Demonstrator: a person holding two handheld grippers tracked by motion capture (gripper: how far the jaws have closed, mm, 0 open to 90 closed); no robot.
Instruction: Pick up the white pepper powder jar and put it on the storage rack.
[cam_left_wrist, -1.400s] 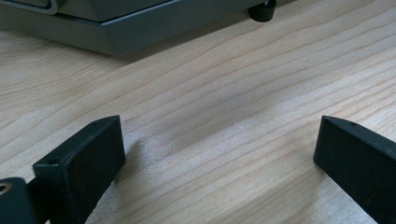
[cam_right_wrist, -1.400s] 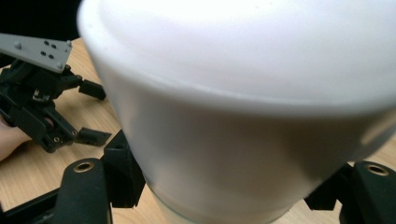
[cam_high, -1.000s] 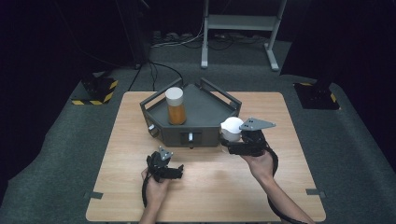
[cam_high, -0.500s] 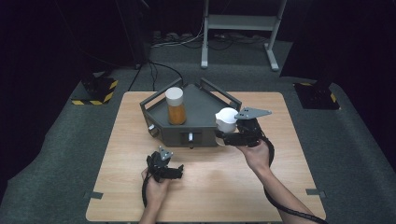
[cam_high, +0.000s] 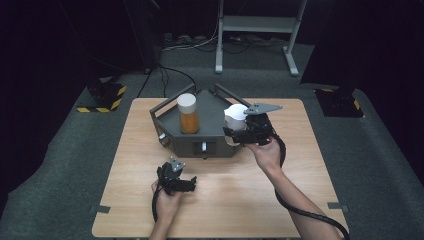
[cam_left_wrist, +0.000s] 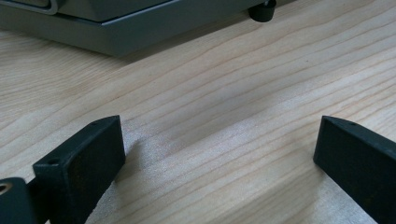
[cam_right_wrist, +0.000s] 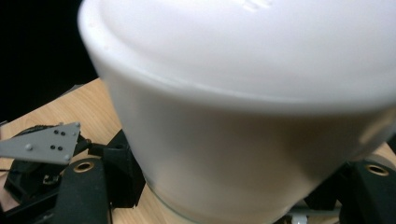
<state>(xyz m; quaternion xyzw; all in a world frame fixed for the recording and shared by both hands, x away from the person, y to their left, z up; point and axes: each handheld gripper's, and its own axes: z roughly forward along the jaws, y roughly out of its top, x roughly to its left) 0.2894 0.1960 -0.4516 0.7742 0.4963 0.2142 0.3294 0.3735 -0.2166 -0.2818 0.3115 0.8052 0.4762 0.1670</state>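
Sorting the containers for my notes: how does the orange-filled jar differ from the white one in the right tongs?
The orange jar stands free in the grey tray; the white jar is clamped in the right tongs at the tray's right edge. The orange jar shows its contents; the white jar is opaque. Both have white tops.

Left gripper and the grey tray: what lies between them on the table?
Nothing: in the left gripper view, bare wooden table runs from the open left gripper to the grey tray.
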